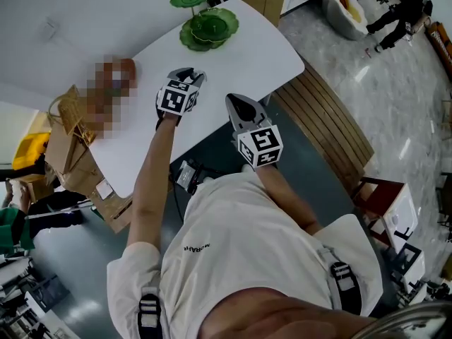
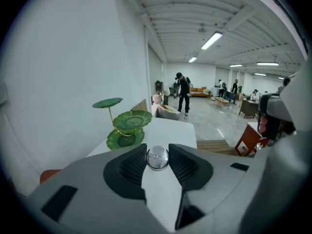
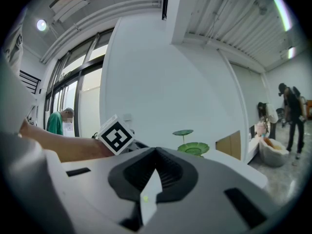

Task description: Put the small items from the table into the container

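Note:
A green lotus-leaf tiered stand (image 1: 205, 23) stands at the far end of the white table (image 1: 247, 55); it also shows in the left gripper view (image 2: 126, 126) and in the right gripper view (image 3: 191, 147). My left gripper (image 1: 191, 74) hovers over the table short of the stand, shut on a small round silver item (image 2: 157, 158) that sits between its ribbed pads (image 2: 134, 167). My right gripper (image 1: 237, 102) hangs beside it at the table's near edge. In its own view the right gripper (image 3: 156, 153) has its tips together, shut, with nothing in them.
A slatted wooden bench (image 1: 325, 126) runs along the table's right side. Cardboard and wicker things (image 1: 70, 133) crowd the left edge, near a red-brown object (image 1: 127, 69). A white basket (image 1: 346, 9) and people stand on the floor beyond.

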### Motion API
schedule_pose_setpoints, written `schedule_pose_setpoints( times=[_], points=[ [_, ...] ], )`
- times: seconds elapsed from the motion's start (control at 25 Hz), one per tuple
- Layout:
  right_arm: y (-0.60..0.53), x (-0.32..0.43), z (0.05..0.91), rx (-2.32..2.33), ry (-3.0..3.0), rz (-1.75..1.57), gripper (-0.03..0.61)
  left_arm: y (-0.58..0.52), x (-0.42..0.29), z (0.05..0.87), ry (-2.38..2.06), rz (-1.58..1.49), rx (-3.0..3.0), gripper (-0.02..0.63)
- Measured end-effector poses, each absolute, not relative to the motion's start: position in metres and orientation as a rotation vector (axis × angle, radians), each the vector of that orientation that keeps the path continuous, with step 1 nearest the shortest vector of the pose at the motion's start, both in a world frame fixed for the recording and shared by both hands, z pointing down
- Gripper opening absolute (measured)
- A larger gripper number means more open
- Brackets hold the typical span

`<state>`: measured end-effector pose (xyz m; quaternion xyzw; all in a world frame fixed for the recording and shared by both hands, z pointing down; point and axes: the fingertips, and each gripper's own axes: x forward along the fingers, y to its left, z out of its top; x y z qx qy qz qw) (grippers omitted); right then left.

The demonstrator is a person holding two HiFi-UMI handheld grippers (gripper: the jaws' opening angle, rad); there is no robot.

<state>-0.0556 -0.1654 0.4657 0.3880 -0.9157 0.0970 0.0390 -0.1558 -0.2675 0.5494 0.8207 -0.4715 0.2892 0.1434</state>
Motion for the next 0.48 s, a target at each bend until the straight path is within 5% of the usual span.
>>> schedule_pose_setpoints(
  times=[0.48],
  points=[
    [-0.18,-0.048,0.474,1.217,-2.786,0.324,0.009,-0.327,-0.148,0.528,-1.512,0.664,2.353,0.143]
  ],
)
